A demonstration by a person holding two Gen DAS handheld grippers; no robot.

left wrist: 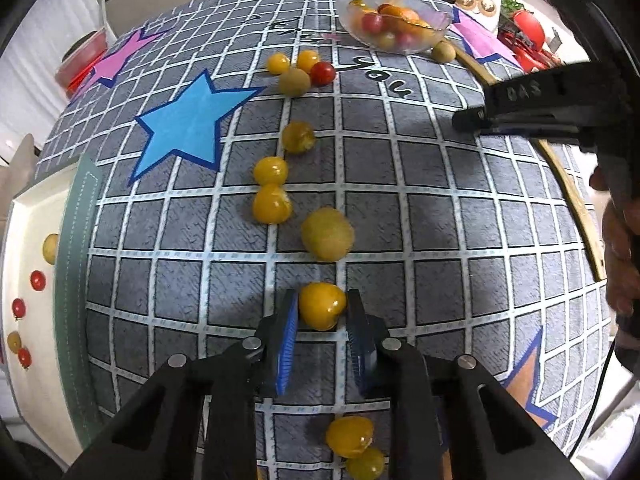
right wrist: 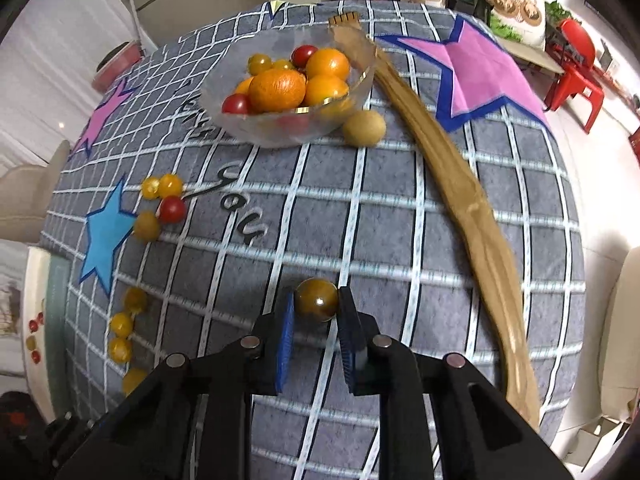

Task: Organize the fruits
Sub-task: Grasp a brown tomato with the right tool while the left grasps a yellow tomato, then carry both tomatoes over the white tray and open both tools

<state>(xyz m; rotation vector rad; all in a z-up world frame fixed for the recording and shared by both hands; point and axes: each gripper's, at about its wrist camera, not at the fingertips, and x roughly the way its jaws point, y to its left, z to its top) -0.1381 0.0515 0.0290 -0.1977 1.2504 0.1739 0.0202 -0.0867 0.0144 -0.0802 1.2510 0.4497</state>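
Left gripper point(left wrist: 322, 306) has a yellow tomato point(left wrist: 321, 305) pinched between its blue pads point(left wrist: 289, 322), both pads touching the fruit, just above the grey checked cloth point(left wrist: 440, 220). Right gripper point(right wrist: 316, 305) is clamped on a darker, olive-brown tomato point(right wrist: 316, 299), held the same way at its fingertips.

Ahead of the left gripper, a loose trail runs away from it: a pale green fruit point(left wrist: 327, 233) close in front, then three yellow tomatoes, then a cluster with a red tomato point(left wrist: 322, 73). Nearer than its fingers, two more yellow ones point(left wrist: 350, 434) lie touching under the gripper. Far to its left sits a white tray point(left wrist: 28, 216) holding small red and yellow tomatoes.

Well ahead of the right gripper stands a glass bowl point(right wrist: 240, 128) piled with oranges point(right wrist: 277, 90) and tomatoes, a brown round fruit point(right wrist: 364, 128) touching its right side. A curved wooden strip point(right wrist: 472, 216) sweeps down the right gripper's right.
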